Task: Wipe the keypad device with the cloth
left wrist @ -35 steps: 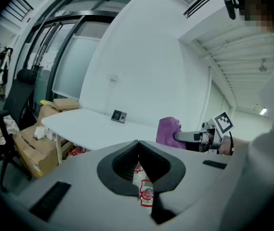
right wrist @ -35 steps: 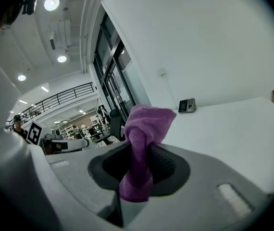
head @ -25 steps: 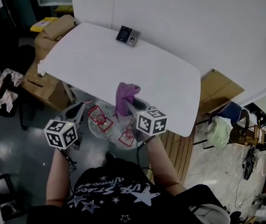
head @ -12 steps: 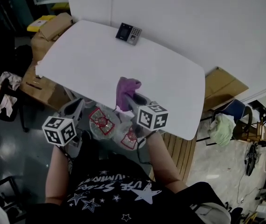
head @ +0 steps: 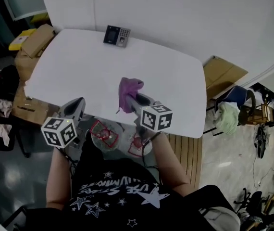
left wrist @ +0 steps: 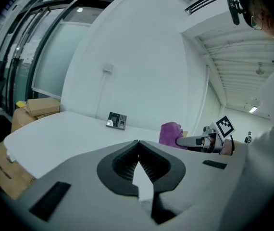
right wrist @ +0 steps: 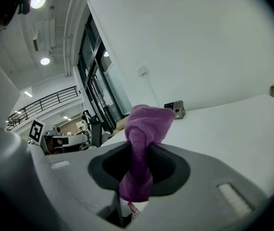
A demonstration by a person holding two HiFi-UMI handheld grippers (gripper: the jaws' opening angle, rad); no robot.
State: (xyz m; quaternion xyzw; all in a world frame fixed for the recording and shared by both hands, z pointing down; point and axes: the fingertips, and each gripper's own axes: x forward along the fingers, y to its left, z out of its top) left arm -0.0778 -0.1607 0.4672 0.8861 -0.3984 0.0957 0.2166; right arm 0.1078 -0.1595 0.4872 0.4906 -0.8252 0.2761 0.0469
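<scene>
The dark keypad device (head: 116, 35) sits at the far edge of the white table (head: 79, 66), close to the wall. My right gripper (head: 133, 100) is over the table's near edge and shut on a purple cloth (head: 128, 93), which bunches above the jaws and hangs below them (right wrist: 144, 134). In the right gripper view the keypad device (right wrist: 175, 109) is far ahead. My left gripper (head: 74, 109) hovers at the near left edge, jaws closed with nothing in them (left wrist: 138, 146). From there the keypad device (left wrist: 116, 121) is far off and the cloth (left wrist: 169, 134) is to the right.
Cardboard boxes (head: 36, 38) stand off the table's left side. A clear plastic bag with red labels (head: 107, 133) lies on the floor below the near edge. A wooden panel (head: 223, 73) and a chair with a pale garment (head: 228, 119) are on the right.
The head view has swung, so the table and keypad device sit further left in the picture. Both grippers have edged slightly forward. The cloth stays gripped in the right one.
</scene>
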